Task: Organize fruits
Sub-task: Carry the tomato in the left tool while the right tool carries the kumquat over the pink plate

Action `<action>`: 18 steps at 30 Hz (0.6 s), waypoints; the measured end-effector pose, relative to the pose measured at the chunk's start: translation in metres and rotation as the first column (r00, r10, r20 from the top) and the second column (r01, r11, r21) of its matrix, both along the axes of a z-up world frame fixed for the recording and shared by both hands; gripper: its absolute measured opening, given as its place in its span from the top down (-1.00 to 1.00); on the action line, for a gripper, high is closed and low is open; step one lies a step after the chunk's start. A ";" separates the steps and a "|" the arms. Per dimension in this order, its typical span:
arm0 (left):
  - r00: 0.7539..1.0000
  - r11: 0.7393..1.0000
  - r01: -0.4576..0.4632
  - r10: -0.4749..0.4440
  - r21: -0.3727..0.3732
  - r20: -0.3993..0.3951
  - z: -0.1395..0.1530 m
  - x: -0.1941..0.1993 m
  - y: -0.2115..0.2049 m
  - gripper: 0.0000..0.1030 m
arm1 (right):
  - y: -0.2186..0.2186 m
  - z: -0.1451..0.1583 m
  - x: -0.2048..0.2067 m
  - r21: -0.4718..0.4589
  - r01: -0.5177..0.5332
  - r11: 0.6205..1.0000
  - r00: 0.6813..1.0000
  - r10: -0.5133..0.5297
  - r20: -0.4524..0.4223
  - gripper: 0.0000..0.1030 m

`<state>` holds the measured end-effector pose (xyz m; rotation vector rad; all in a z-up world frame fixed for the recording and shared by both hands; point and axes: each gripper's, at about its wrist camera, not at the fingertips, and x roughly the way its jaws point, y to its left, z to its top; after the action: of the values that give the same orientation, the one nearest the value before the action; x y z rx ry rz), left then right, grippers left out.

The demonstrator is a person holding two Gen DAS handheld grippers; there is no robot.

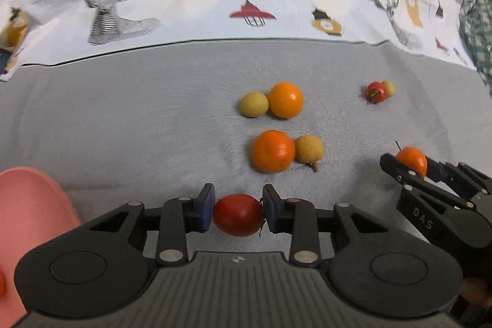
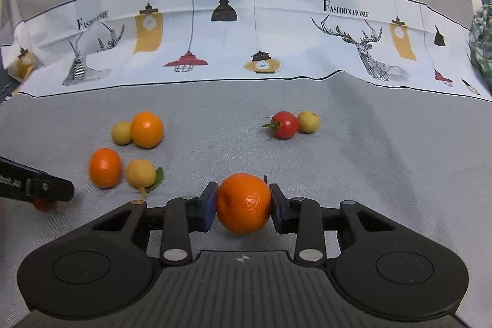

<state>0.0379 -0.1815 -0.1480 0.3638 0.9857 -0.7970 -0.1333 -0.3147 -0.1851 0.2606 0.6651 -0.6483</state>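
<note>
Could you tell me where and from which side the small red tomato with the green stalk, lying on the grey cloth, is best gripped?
Grip the small red tomato across its round middle, coming from above. Its green stalk points left and a small yellow fruit touches its right, so close front-to-back.

plenty of open grey cloth (image 1: pixel 123 119) on the left half, nothing sitting there until you hit the pink tray (image 1: pixel 33 211) at the near left edge. middle is more crowded: an orange touching a yellow fruit (image 1: pixel 253 104), and nearer, another orange (image 1: pixel 273 151) touching a second yellow fruit (image 1: pixel 309 148), with only a narrow strip of cloth between the two pairs. further right a small tomato (image 2: pixel 285 124) and yellow fruit (image 2: pixel 308 121) sit touching, well apart from the middle bunch, so there's a wide lane between them. right side past that pair is bare cloth up to the checked fabric (image 2: pixel 482 42). the printed cloth (image 2: pixel 246 29) rises at the back.
</note>
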 end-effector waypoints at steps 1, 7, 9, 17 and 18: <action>1.000 1.000 -0.010 0.010 -0.010 -0.002 0.005 -0.001 0.009 0.27 | 0.004 0.004 -0.004 0.003 -0.004 1.000 1.000 0.004 0.007 0.29; 0.997 0.996 -0.073 0.073 -0.059 -0.008 0.037 -0.011 0.061 0.27 | 0.044 0.036 -0.022 0.010 -0.060 0.998 0.996 0.059 0.061 0.29; 0.996 0.993 -0.092 0.092 -0.069 -0.005 0.048 -0.015 0.078 0.27 | 0.058 0.047 -0.024 0.012 -0.087 0.996 0.993 0.086 0.078 0.29; 0.983 0.978 -0.178 0.181 -0.104 0.014 0.092 -0.037 0.145 0.27 | 0.116 0.091 -0.027 0.038 -0.213 0.976 0.969 0.206 0.134 0.29; 0.981 0.976 -0.189 0.191 -0.108 0.016 0.097 -0.039 0.154 0.27 | 0.124 0.096 -0.028 0.042 -0.230 0.972 0.965 0.222 0.140 0.29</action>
<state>-0.0012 -0.0279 -0.0514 0.1843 0.9339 -0.6658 -0.1611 -0.1903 -0.0888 0.2744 0.5744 -0.3892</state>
